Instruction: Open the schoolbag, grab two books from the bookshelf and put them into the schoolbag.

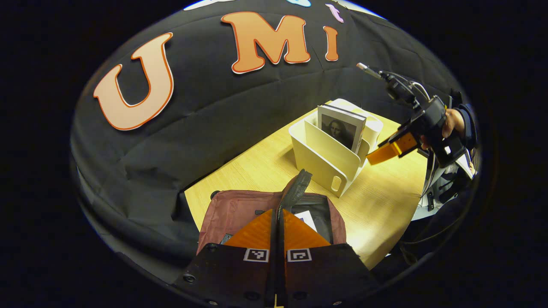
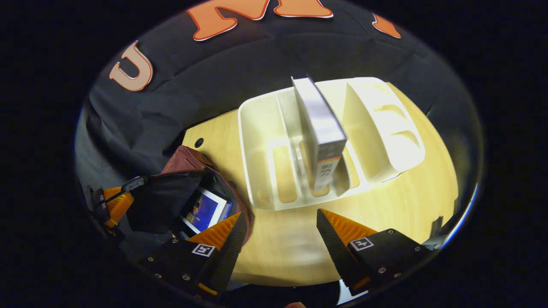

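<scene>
The maroon schoolbag (image 1: 233, 211) lies open on the table, and a book (image 1: 307, 219) rests inside it. My left gripper (image 1: 277, 210) is shut on the bag's black zipper flap (image 1: 299, 186) and holds it up. The right gripper view has the same flap (image 2: 160, 201) raised by the left gripper (image 2: 112, 205) over the blue-covered book (image 2: 204, 210). A cream bookshelf (image 1: 319, 160) stands behind the bag, holding one upright book (image 1: 342, 128) with a portrait cover. My right gripper (image 2: 278, 222) is open, just in front of the bookshelf (image 2: 385, 128) and the book (image 2: 321, 132), touching neither.
The light wooden table (image 1: 385, 205) carries the bag and the shelf, with bare wood to the shelf's right and front. A hand (image 1: 451, 122) holds the right gripper (image 1: 379, 155) beside the shelf. A small dark hole (image 2: 198, 142) marks the table by the bag.
</scene>
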Available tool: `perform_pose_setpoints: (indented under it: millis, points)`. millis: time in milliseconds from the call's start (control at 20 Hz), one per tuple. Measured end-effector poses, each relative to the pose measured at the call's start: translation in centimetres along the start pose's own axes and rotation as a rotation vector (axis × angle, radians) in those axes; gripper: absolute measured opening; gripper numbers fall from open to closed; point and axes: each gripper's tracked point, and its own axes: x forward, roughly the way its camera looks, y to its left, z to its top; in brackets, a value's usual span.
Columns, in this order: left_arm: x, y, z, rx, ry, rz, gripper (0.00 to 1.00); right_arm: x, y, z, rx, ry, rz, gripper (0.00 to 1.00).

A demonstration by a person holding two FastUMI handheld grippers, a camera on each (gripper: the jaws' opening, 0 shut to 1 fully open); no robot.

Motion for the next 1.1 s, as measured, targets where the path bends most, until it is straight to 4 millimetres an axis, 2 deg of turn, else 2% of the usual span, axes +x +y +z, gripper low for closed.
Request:
perform_pose_setpoints:
  millis: [150, 350, 400, 450, 500, 550, 600, 650, 700, 850, 1100]
  points:
    - [0.2, 0.3, -0.2, -0.011, 0.003, 0.001, 0.02, -1.6, -2.0, 2.2, -0.031, 0.01, -0.03, 0.98]
    - [0.8, 0.5, -0.4, -0.031, 0.006, 0.003, 0.02, -2.9, -3.0, 5.5, -0.09, 0.004, -0.046, 0.98]
    - [0.9, 0.5, -0.5, -0.037, 0.007, 0.002, 0.08, -3.3, -3.2, 6.1, -0.099, 0.009, -0.047, 0.97]
    - [1.0, 0.6, -0.6, -0.042, 0.009, 0.003, 0.01, -3.5, -3.1, 6.6, -0.103, 0.013, -0.042, 0.97]
    - [1.1, 0.8, -0.7, -0.047, 0.009, 0.006, 0.08, -3.6, -3.2, 7.0, -0.104, 0.02, -0.044, 0.98]
    - [1.1, 1.0, -0.8, -0.053, 0.008, 0.01, 0.02, -3.6, -3.3, 7.6, -0.107, 0.024, -0.045, 0.98]
    - [1.2, 1.0, -1.0, -0.057, 0.01, 0.011, 0.08, -3.7, -3.5, 8.1, -0.109, 0.031, -0.048, 0.98]
    - [1.3, 1.1, -1.0, -0.063, 0.011, 0.014, 0.02, -3.6, -3.6, 8.6, -0.111, 0.036, -0.051, 0.97]
    - [1.4, 1.1, -1.0, -0.066, 0.013, 0.014, 0.02, -3.6, -3.6, 9.1, -0.114, 0.041, -0.05, 1.0]
    - [1.5, 1.2, -1.2, -0.076, 0.018, 0.016, 0.02, -3.1, -3.2, 10.2, -0.107, 0.072, -0.036, 0.98]
    - [2.0, 1.0, -1.5, -0.095, 0.032, 0.018, 0.02, -1.2, -3.3, 12.0, -0.146, 0.119, -0.047, 0.98]
